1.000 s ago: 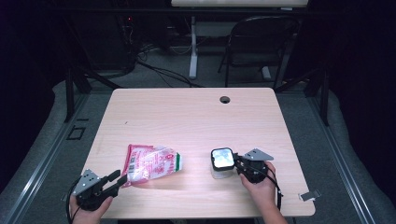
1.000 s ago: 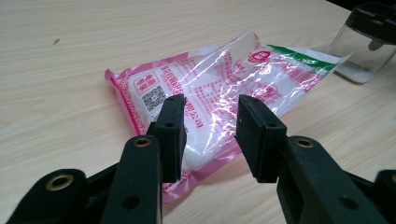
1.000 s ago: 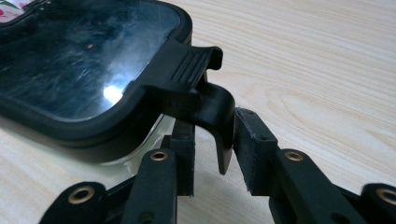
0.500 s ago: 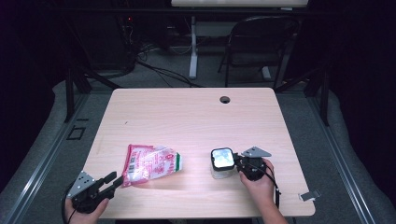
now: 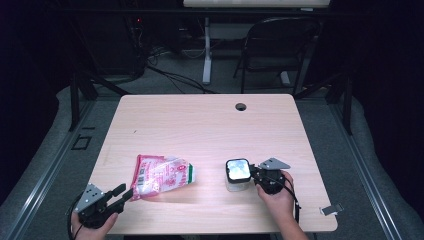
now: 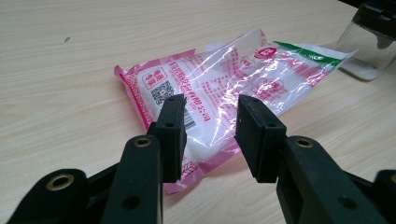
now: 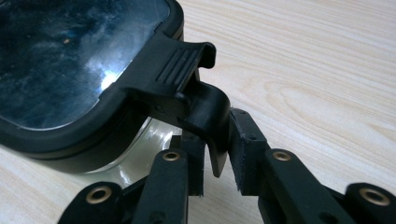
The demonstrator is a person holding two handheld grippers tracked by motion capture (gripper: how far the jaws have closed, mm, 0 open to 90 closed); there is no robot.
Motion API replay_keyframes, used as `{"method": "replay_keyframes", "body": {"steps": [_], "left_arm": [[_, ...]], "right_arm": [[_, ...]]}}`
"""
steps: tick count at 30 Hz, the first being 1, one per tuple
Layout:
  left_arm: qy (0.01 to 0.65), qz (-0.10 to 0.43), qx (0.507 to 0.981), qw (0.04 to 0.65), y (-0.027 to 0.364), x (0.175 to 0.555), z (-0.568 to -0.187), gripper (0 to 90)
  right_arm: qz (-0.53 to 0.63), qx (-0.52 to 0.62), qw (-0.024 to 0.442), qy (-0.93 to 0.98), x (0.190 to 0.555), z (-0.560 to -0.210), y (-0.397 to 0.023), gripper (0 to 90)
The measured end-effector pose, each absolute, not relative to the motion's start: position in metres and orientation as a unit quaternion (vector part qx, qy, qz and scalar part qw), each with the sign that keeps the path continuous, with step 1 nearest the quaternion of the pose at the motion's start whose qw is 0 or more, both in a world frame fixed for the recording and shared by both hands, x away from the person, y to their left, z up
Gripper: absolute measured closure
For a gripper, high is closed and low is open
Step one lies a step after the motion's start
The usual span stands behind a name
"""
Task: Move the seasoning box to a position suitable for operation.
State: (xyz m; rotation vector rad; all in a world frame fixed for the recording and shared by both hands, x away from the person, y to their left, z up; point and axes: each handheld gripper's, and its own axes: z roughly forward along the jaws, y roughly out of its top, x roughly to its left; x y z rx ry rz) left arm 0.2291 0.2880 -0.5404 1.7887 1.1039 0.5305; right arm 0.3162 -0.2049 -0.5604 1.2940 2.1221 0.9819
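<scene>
Black jaws of the right hand-held gripper (image 7: 215,158) had just been closing and pinched the clasp (image 7: 205,116) of the jar (image 5: 237,175) at four o'clock on the surface (image 5: 200,125). Left hand-held gripper (image 6: 210,135) lay level at seven o'clock, jaws apart before the pink packet (image 6: 224,88).

A pink and clear plastic bag (image 6: 219,88) of white grains lies flat on the table, printed with red text, a QR code and a barcode, with a green stripe at its far end. Its near corner sits between the left gripper's (image 6: 208,135) parted jaws, which do not press on it.

A clear jar (image 5: 237,176) stands upright, its black-rimmed lid (image 7: 70,60) shut and shiny on top. The lid's black latch (image 7: 196,93) hangs down the side between the right gripper's (image 7: 217,156) jaws, which have just been closing and now pinch it.
</scene>
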Motion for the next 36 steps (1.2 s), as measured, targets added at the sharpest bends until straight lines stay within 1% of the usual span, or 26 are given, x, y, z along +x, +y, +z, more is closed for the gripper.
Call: {"method": "replay_keyframes", "body": {"steps": [8, 13, 27, 31, 34, 36], "left_arm": [[0.449, 0.218, 0.730, 0.466, 0.288, 0.229, -0.540, 62.3], [0.448, 0.219, 0.732, 0.465, 0.287, 0.229, -0.541, 62.2], [0.447, 0.217, 0.733, 0.466, 0.284, 0.230, -0.543, 60.5], [0.452, 0.220, 0.729, 0.465, 0.282, 0.231, -0.544, 58.4], [0.451, 0.212, 0.728, 0.470, 0.283, 0.232, -0.545, 57.5], [0.451, 0.207, 0.730, 0.470, 0.282, 0.232, -0.545, 57.2]], "right_arm": [[0.355, 0.455, 0.223, 0.786, 0.312, -0.559, -0.200, 77.2], [0.360, 0.426, 0.210, 0.803, 0.307, -0.558, -0.192, 77.2], [0.389, 0.356, 0.144, 0.837, 0.302, -0.559, -0.166, 76.3], [0.396, 0.358, 0.128, 0.836, 0.303, -0.559, -0.166, 72.6], [0.397, 0.369, 0.117, 0.832, 0.301, -0.556, -0.170, 65.9], [0.390, 0.379, 0.109, 0.832, 0.298, -0.554, -0.173, 64.4]]}}
